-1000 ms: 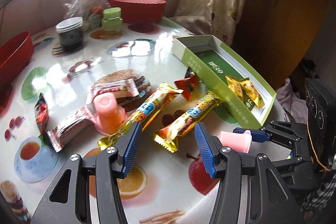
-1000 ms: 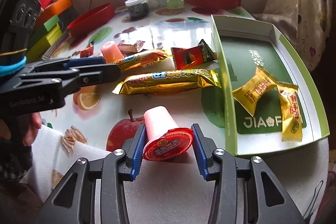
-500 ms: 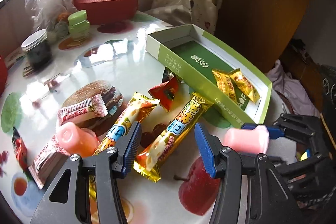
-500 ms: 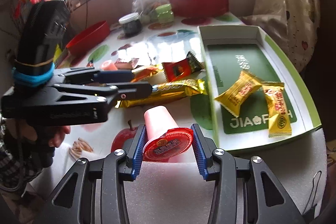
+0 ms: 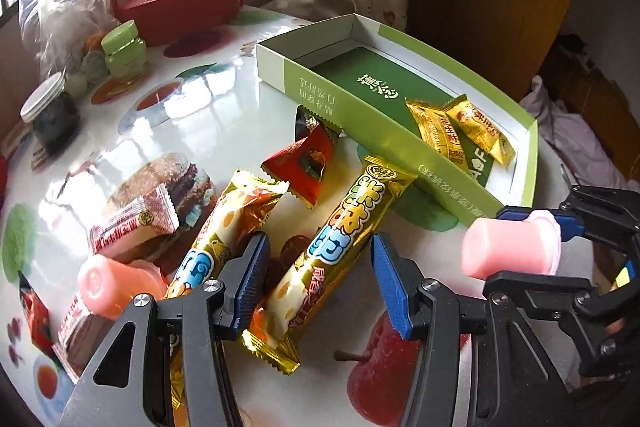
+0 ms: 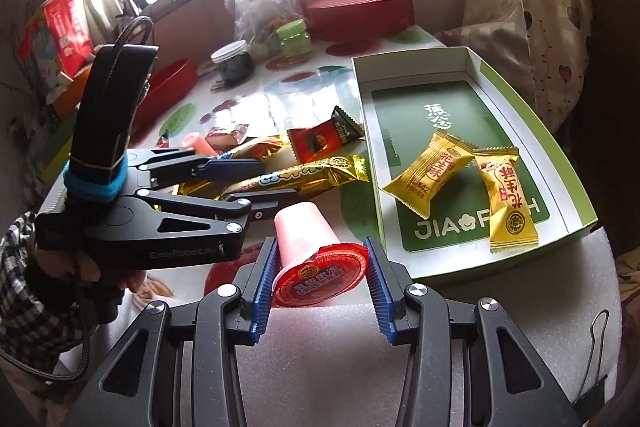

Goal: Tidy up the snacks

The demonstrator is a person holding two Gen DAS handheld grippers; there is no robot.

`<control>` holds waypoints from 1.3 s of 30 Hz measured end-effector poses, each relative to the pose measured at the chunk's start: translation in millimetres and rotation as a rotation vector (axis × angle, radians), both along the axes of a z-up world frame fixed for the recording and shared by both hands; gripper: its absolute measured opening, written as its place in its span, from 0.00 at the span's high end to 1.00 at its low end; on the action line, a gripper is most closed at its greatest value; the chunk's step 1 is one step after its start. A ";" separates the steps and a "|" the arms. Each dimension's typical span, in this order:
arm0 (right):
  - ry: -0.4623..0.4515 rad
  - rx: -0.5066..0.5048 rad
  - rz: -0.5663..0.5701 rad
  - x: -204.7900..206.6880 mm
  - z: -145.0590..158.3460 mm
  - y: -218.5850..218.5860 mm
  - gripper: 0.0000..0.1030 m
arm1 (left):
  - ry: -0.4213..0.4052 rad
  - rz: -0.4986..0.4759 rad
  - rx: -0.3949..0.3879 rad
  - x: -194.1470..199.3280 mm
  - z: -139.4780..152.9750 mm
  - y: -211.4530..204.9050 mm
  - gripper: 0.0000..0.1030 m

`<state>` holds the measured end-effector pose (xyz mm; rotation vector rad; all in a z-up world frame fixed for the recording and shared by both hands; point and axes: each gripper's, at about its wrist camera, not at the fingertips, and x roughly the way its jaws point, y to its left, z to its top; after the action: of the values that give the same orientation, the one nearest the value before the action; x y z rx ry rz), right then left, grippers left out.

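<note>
My left gripper (image 5: 318,287) is open and hangs low over the table, its jaws on either side of the near end of a gold snack bar (image 5: 344,231) without pressing on it. A second gold bar (image 5: 224,227) lies just left of it. My right gripper (image 6: 320,267) is shut on a pink jelly cup (image 6: 308,247) with a red lid, held above the table near the front corner of the green box (image 6: 560,147). Two yellow candies (image 6: 432,175) lie inside the box. In the left wrist view the held cup (image 5: 512,247) shows at the right.
On the table lie a red packet (image 5: 308,163), a red-and-white candy (image 5: 132,223) and another pink jelly cup (image 5: 108,283). A red handled basket (image 5: 180,3), a green jar (image 5: 124,51), a dark jar (image 5: 52,115) and a plastic bag (image 5: 64,11) stand at the back. White foam (image 6: 480,307) pads the near edge.
My left gripper has moved right and lower and rolled, so its jaws now straddle the right-hand gold bar. My right gripper has drifted a little with the jelly cup still held.
</note>
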<state>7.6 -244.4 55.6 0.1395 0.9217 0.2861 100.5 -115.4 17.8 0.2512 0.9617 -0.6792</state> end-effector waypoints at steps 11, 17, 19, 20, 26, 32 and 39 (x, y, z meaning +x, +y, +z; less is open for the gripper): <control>-0.005 0.021 -0.010 -3.6 -0.6 -3.4 0.60 | -0.021 0.005 0.036 -1.7 -0.2 -5.4 0.66; -0.007 0.029 -0.010 -4.3 -0.3 -4.6 0.60 | -0.018 0.005 0.034 -3.8 0.6 -6.5 0.77; -0.008 0.031 -0.011 -4.4 -0.1 -4.7 0.60 | -0.020 0.009 0.034 -3.8 1.0 -6.3 0.77; -0.008 0.033 -0.012 -4.3 -0.1 -4.7 0.60 | -0.021 0.012 0.034 -4.2 1.4 -5.9 0.77; -0.011 0.033 -0.013 -5.2 0.6 -5.2 0.60 | -0.035 0.020 0.022 -8.6 8.2 -2.4 0.77; -0.022 0.037 -0.014 -7.8 4.9 -4.7 0.60 | -0.060 0.035 -0.001 -17.6 19.5 4.5 0.77; -0.045 0.036 -0.011 -10.3 12.9 -1.6 0.60 | -0.074 0.061 -0.023 -25.0 31.7 14.1 0.77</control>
<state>-2.7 -245.9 68.5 0.1705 0.8710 0.2947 75.5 -101.3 49.4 0.2239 0.8871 -0.6206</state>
